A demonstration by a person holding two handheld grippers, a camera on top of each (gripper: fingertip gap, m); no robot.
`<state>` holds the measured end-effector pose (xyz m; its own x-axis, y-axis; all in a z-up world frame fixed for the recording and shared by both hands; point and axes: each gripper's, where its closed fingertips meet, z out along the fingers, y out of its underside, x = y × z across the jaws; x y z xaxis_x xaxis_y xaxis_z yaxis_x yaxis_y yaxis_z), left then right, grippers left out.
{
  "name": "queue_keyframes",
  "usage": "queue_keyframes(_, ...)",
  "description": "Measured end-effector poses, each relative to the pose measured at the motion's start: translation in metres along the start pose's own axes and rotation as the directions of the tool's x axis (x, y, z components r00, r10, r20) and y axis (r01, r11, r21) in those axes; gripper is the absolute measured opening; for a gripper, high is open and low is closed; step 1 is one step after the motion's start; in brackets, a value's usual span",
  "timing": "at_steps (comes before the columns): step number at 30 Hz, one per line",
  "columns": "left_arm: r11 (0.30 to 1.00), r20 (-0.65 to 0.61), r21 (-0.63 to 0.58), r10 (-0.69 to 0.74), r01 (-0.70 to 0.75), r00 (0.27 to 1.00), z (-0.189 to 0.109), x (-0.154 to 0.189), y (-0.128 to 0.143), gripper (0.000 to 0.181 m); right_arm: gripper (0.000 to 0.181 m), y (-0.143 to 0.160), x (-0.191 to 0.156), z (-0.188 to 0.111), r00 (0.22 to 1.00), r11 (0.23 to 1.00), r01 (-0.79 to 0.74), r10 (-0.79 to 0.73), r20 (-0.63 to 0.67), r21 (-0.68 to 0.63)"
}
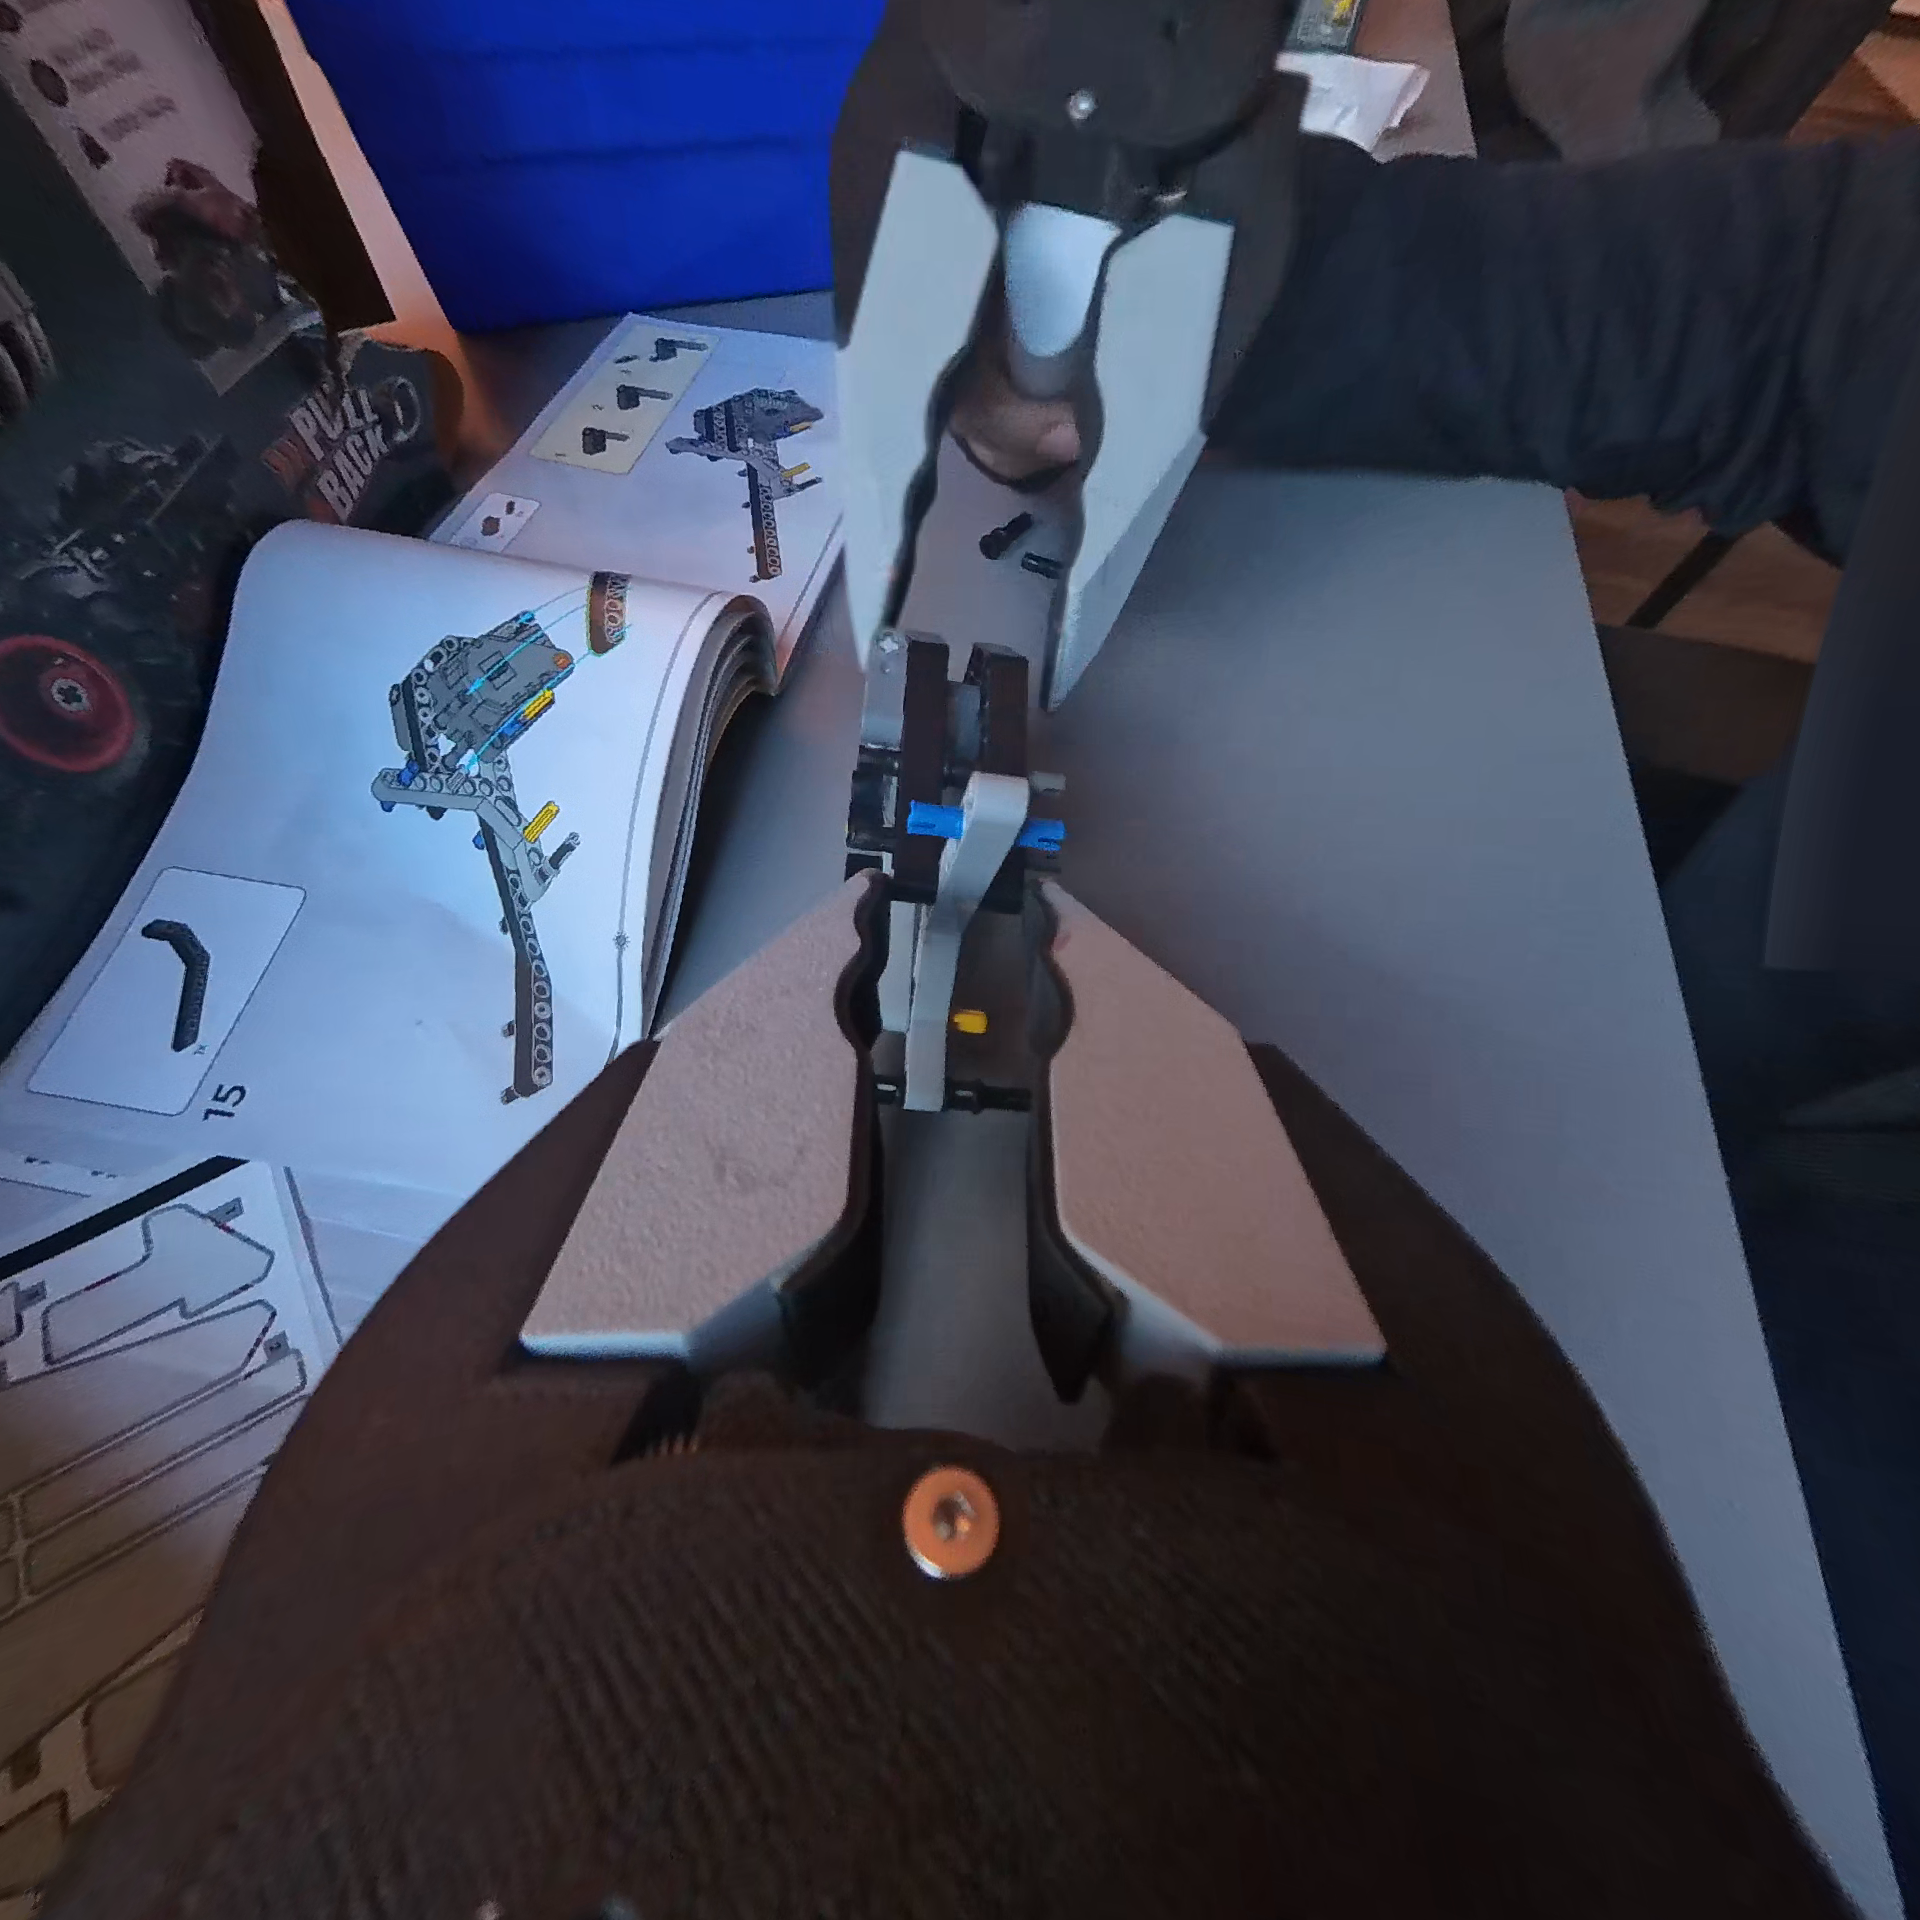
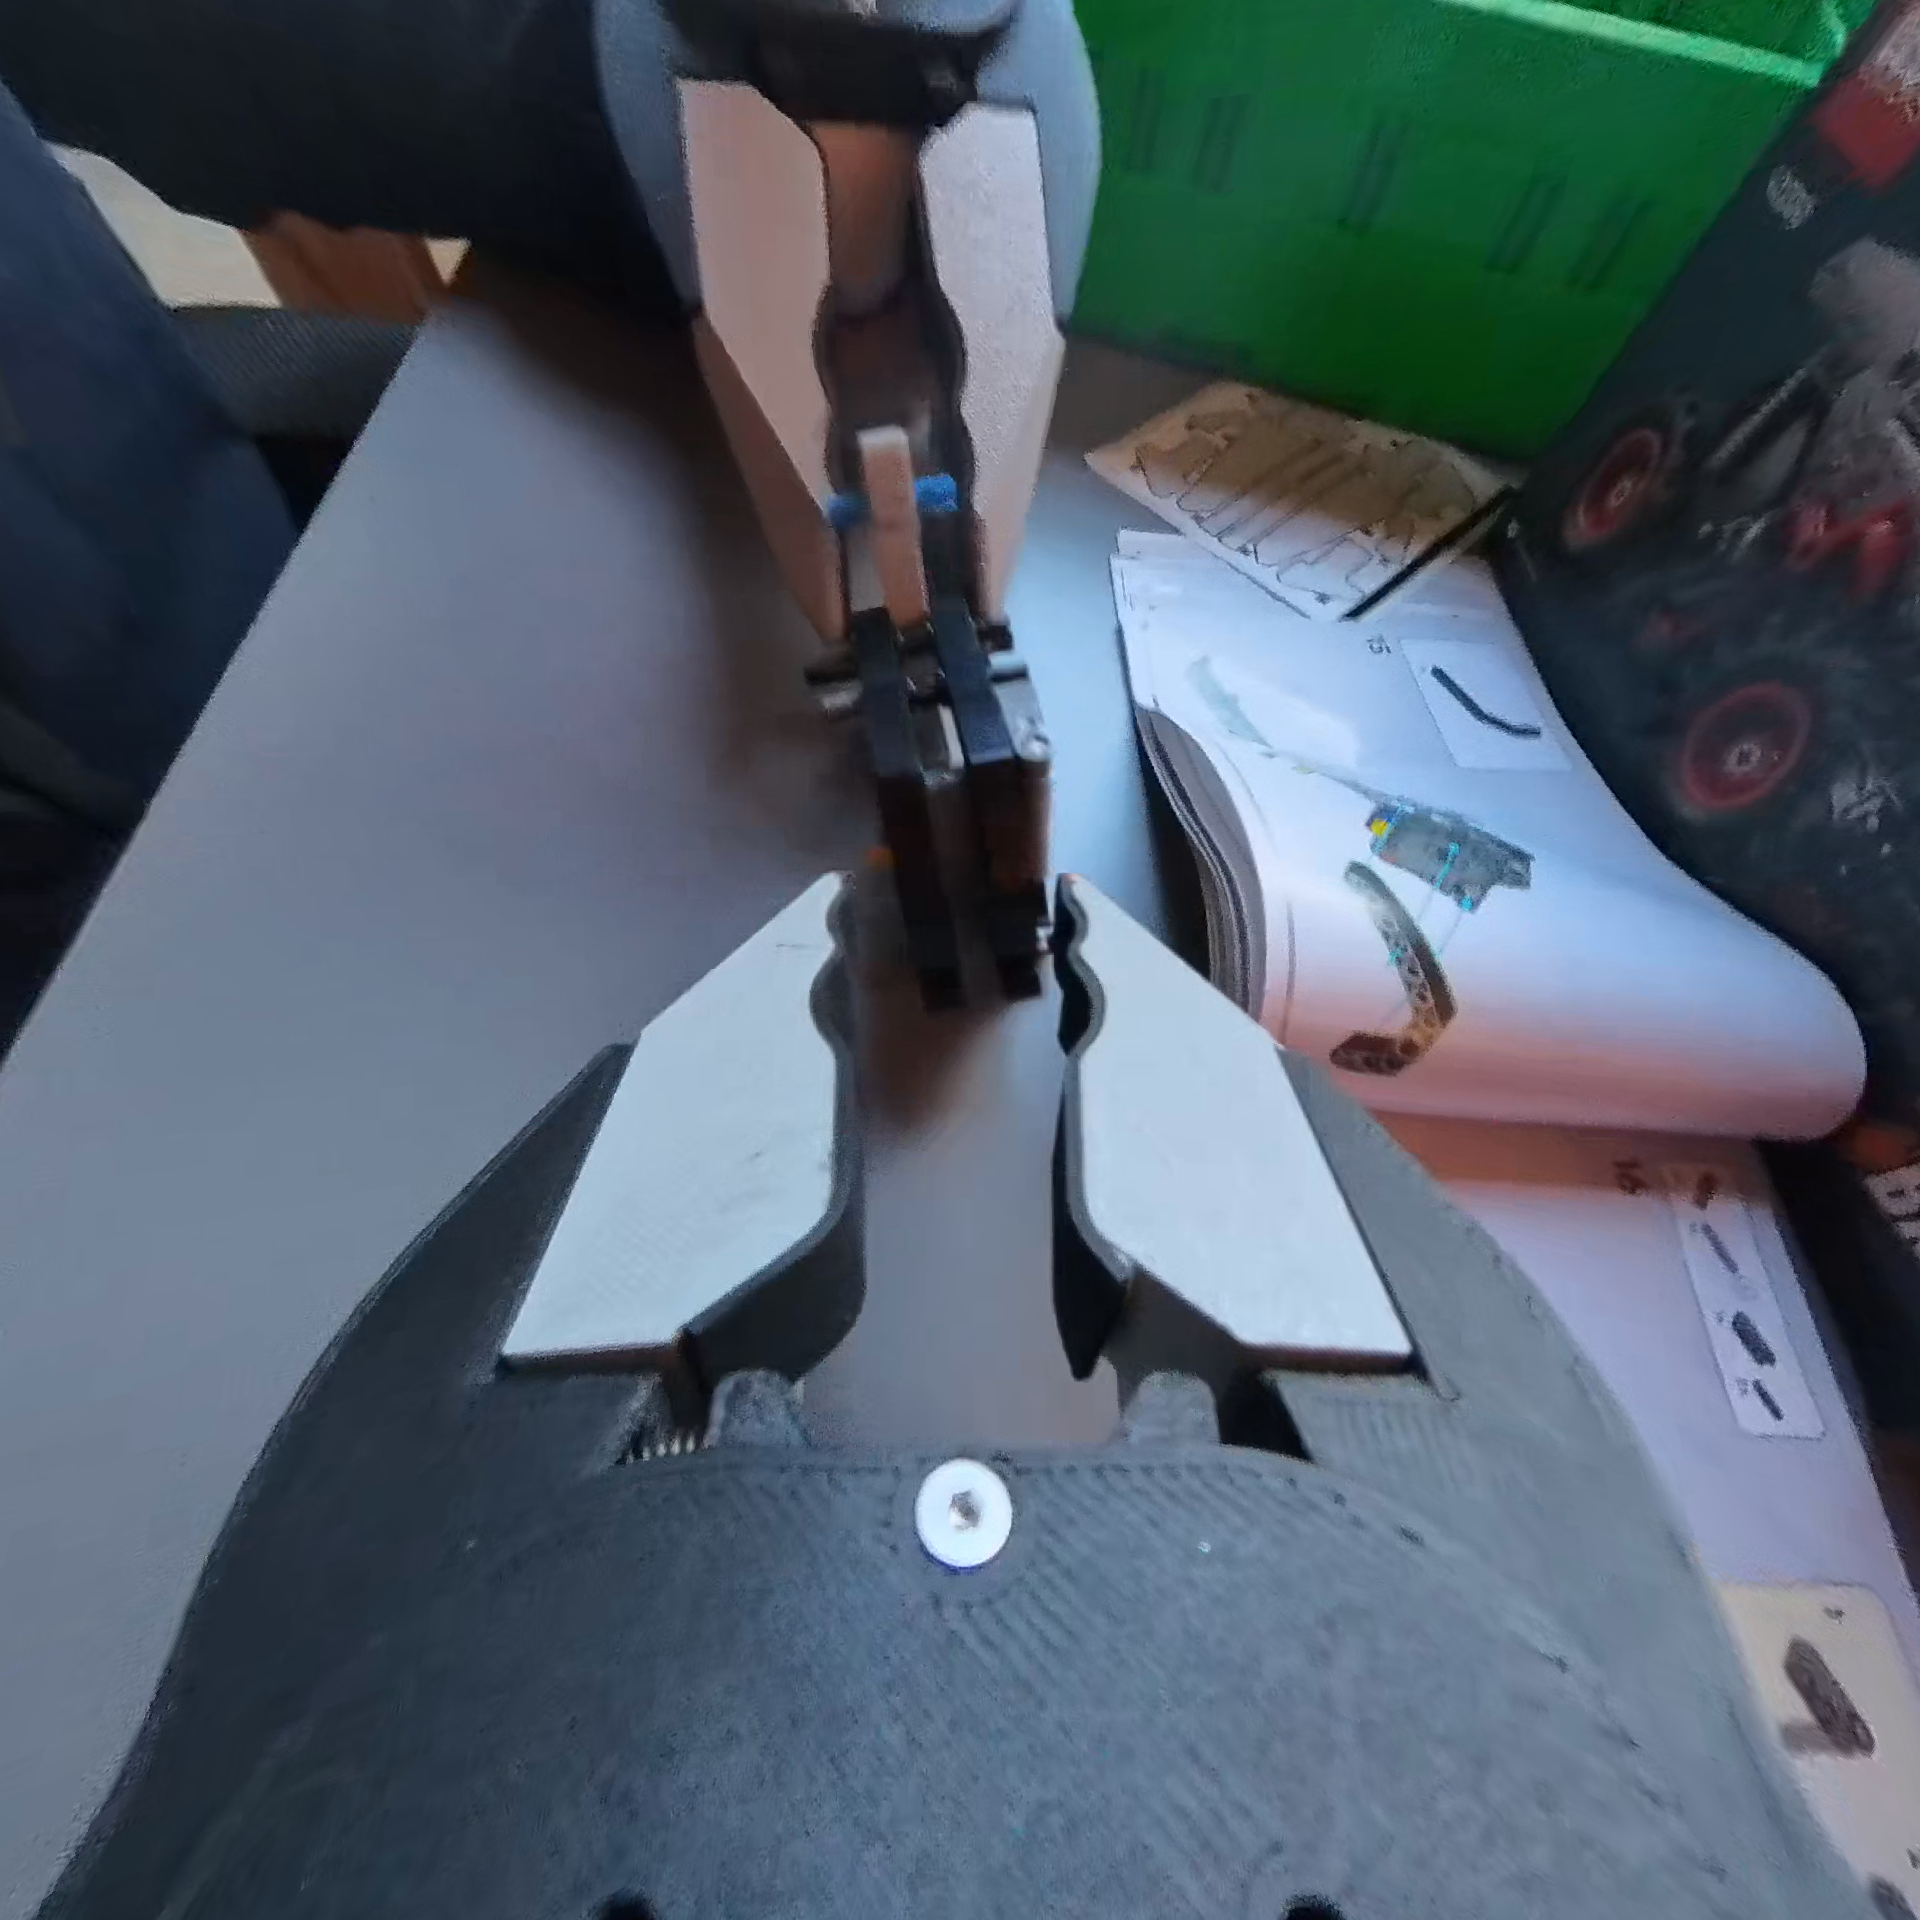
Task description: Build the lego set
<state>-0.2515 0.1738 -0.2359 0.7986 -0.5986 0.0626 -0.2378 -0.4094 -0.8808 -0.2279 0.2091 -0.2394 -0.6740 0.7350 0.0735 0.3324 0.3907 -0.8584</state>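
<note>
The left gripper [image 1: 951, 894] pinches the lego build [image 1: 940, 821] at one end; its tips press in on the grey beam and dark parts. The right gripper [image 2: 951, 914] faces it from the other end w/ the build's black beams [image 2: 961, 831] between its tips. The right tip looks like it touches; a small gap shows on the left side, so can't tell if it's really squeezing. The build sits near the middle of the grey tabletop [image 1: 1351, 831], between the 2 tools, w/ blue pins [image 1: 930, 819] sticking out the sides. Two small black pins [image 1: 1013, 540] lie loose on the tabletop, farther on, between the right gripper's fingers. An open instruction book [image 1: 416, 810] lies just beside the build, toward the tabletop's edge w/ the lego box [image 1: 156, 520]. A blue bin [image 1: 623, 156] stands at the far edge past the book. In the right wrist view a green bin [image 2: 1403, 208] stands past the book too.
</note>
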Motion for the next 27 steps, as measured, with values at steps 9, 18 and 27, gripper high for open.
queue_keyframes(9,0.984,-0.060,0.037,-0.171,0.173,0.983,-0.004,-0.007,-0.008,0.022,0.021,-0.015,0.008,-0.005,0.956,0.958,-0.278,0.269,0.122,0.069)
queue_keyframes(18,0.990,0.046,0.024,-0.138,0.137,0.989,-0.019,-0.028,-0.002,0.043,0.021,-0.004,0.016,-0.018,0.907,0.913,-0.403,0.388,0.164,0.070)
queue_keyframes(27,0.976,0.030,-0.199,-0.087,0.091,0.996,-0.008,-0.019,0.039,0.043,0.036,0.001,0.011,-0.022,0.968,0.971,-0.234,0.226,0.108,0.059)
